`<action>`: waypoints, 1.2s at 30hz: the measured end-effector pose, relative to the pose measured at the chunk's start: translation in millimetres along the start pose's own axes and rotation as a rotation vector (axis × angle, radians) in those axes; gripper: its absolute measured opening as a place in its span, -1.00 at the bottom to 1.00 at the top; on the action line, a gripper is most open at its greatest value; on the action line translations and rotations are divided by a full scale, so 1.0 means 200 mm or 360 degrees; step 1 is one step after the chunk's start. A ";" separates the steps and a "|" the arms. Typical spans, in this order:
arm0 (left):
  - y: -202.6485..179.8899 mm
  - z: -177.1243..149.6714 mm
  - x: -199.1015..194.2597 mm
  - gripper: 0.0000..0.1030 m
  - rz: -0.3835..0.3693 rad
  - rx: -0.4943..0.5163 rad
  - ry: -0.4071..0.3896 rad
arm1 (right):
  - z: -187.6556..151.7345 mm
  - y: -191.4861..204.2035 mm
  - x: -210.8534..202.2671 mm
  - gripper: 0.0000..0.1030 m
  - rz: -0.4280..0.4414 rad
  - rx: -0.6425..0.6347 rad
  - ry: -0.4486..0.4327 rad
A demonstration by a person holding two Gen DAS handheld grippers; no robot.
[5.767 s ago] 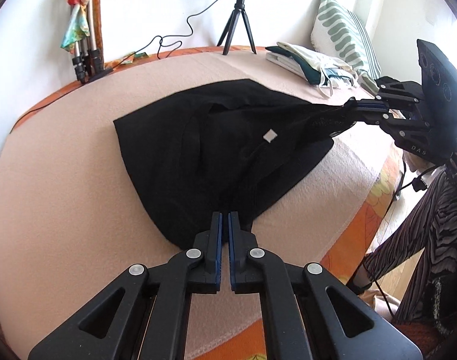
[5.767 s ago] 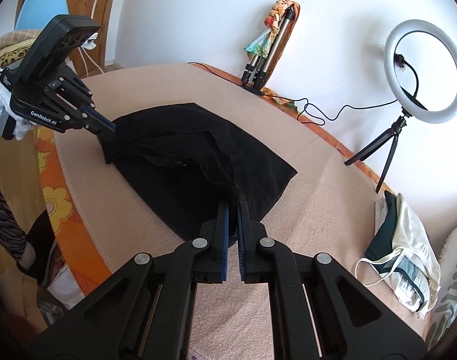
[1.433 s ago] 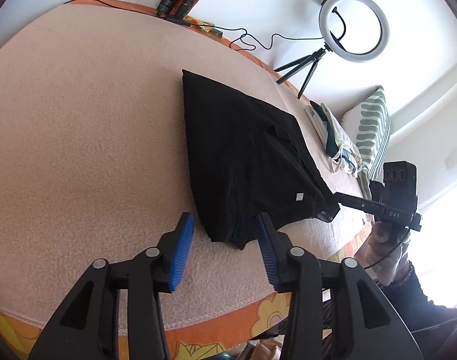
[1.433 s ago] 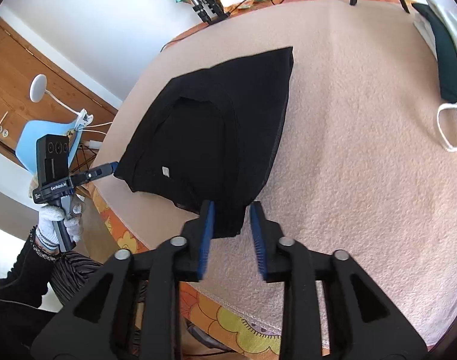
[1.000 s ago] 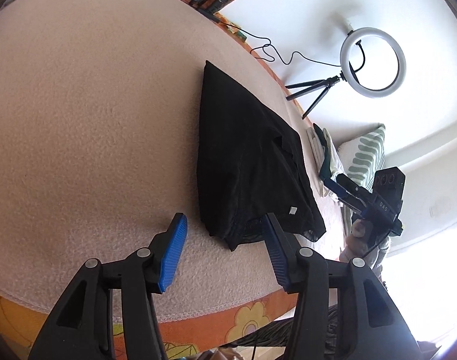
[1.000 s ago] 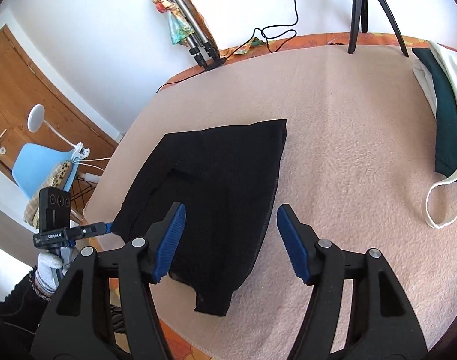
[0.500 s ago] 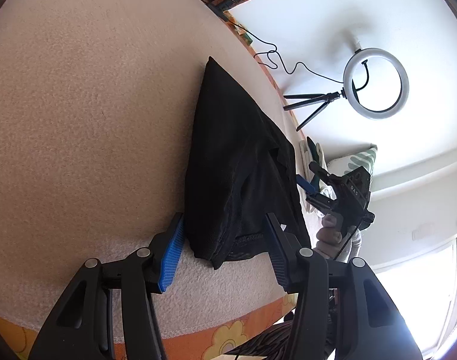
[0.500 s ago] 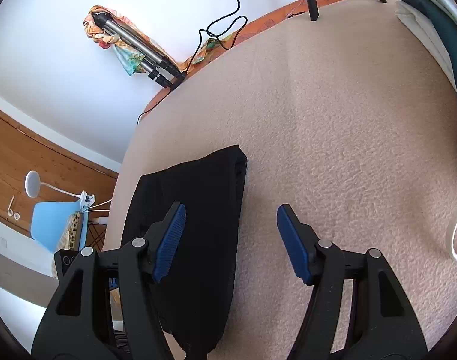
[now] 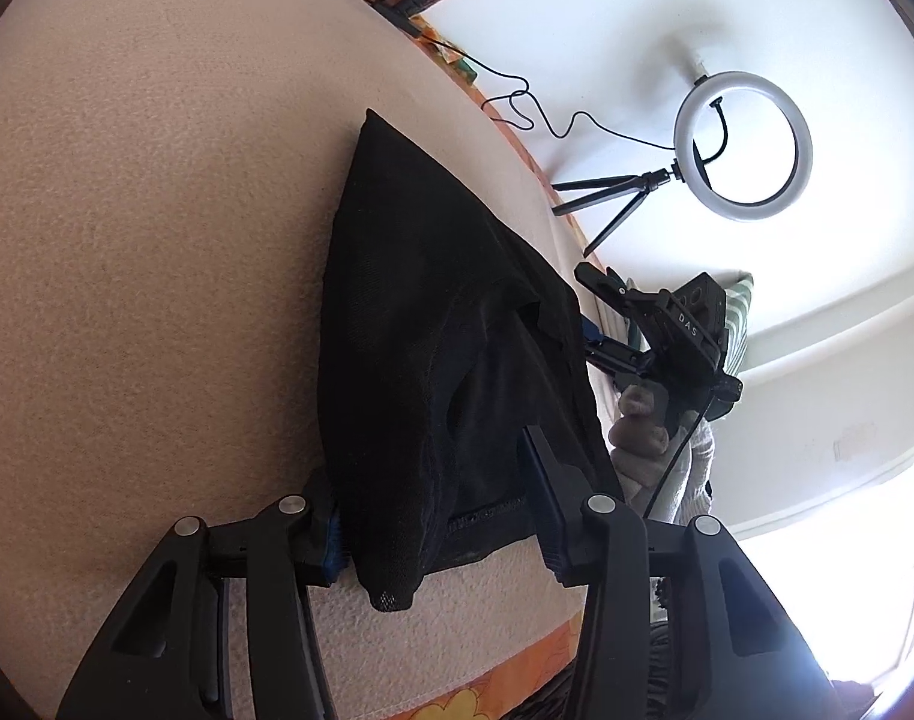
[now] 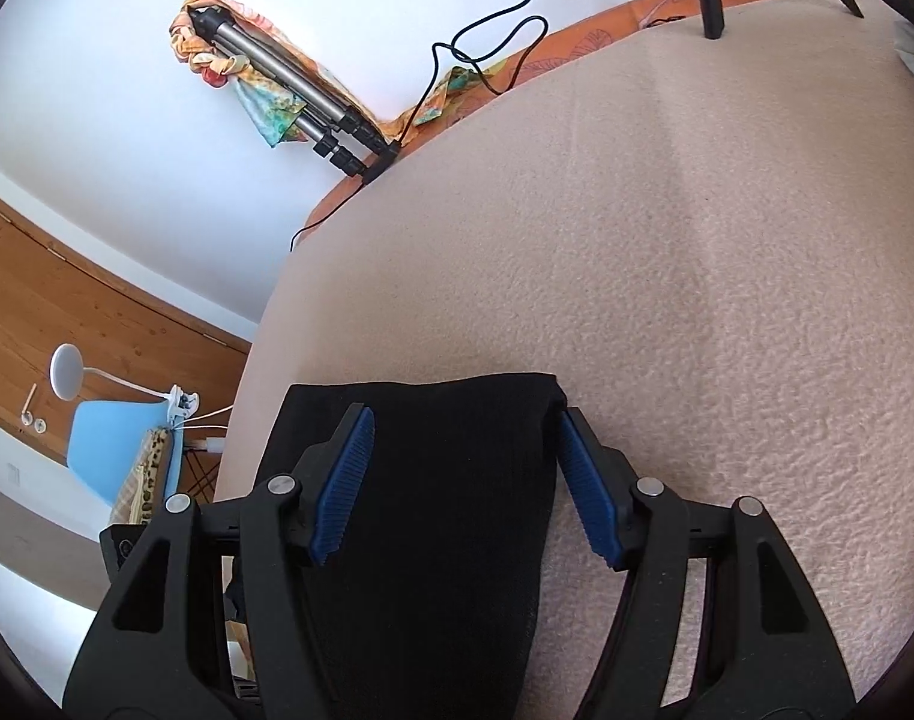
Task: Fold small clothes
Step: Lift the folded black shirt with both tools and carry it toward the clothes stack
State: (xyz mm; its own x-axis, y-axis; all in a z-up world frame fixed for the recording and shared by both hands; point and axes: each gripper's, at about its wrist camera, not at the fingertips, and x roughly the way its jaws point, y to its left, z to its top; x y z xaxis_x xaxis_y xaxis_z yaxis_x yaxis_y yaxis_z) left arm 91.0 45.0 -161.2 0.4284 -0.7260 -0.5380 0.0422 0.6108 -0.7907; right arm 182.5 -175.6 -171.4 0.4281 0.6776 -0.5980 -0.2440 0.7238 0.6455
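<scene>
In the left wrist view the left gripper [image 9: 432,510] is nearest. Its jaws have just been closing and now stand at a middle width around the near corner of the black garment [image 9: 432,324]. The blue pad [image 9: 333,531] on the left side seems to touch the cloth; I cannot tell if the other pad presses it, so I take it as not yet a real grip. The garment lies flat and already folded on the pink blanket [image 9: 144,228], with this corner close to the blanket's near edge.

Beyond the garment's far side, the right gripper [image 9: 601,315] reaches the opposite corner. In its own view the right gripper [image 10: 463,480] is wide, one jaw over the cloth and one beside its edge, not pinching.

The cloth looks thin, soft and light, so it will probably sag and slide; I would take it at the corners, through all layers.

Only the left view shows the ring light [image 9: 742,147] behind the garment; only the right view shows the folded tripod [image 10: 294,96] and the blue chair [image 10: 117,438].
</scene>
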 end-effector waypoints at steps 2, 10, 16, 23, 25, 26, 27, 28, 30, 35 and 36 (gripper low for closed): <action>0.01 0.00 0.02 -0.47 0.0000 -0.0011 0.0021 | -0.01 0.03 0.03 0.28 0.0023 -0.0027 0.0018; 0.01 -0.01 0.04 -0.77 0.0061 0.0022 0.0030 | -0.01 0.01 0.07 -0.63 0.0002 -0.0002 0.0084; -0.06 -0.03 0.02 -0.83 0.0153 0.0171 -0.0015 | 0.00 0.12 0.02 -0.77 -0.0054 -0.0095 0.0031; -0.13 -0.04 -0.02 -0.85 0.0148 0.0276 -0.0067 | 0.02 0.30 -0.09 -0.79 -0.0078 -0.0222 -0.0070; -0.16 -0.04 -0.03 -0.85 0.0130 0.0293 -0.0078 | 0.02 0.35 -0.12 -0.79 -0.0080 -0.0268 -0.0092; -0.17 -0.05 -0.03 -0.85 0.0129 0.0308 -0.0080 | 0.02 0.37 -0.14 -0.79 -0.0082 -0.0292 -0.0103; -0.19 -0.05 -0.03 -0.85 0.0123 0.0319 -0.0083 | 0.01 0.39 -0.16 -0.79 -0.0086 -0.0314 -0.0117; -0.20 -0.05 -0.03 -0.85 0.0118 0.0330 -0.0088 | 0.01 0.41 -0.17 -0.79 -0.0090 -0.0330 -0.0129; -0.23 -0.05 -0.02 -0.85 0.0116 0.0356 -0.0097 | 0.01 0.43 -0.22 -0.79 -0.0091 -0.0345 -0.0157; -0.33 -0.06 0.02 -0.85 0.0139 0.0466 -0.0120 | 0.01 0.44 -0.33 -0.79 -0.0104 -0.0370 -0.0223; -0.35 -0.07 0.02 -0.85 0.0146 0.0493 -0.0123 | 0.01 0.44 -0.35 -0.79 -0.0102 -0.0367 -0.0235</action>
State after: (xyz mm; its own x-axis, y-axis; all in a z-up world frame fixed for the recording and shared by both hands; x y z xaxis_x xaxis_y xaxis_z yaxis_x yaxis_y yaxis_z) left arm 77.6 -4.8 -111.9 0.5101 -0.6444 -0.5697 0.2674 0.7483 -0.6070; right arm 132.6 -160.5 -71.6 0.5670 0.6154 -0.5476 -0.3965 0.7866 0.4734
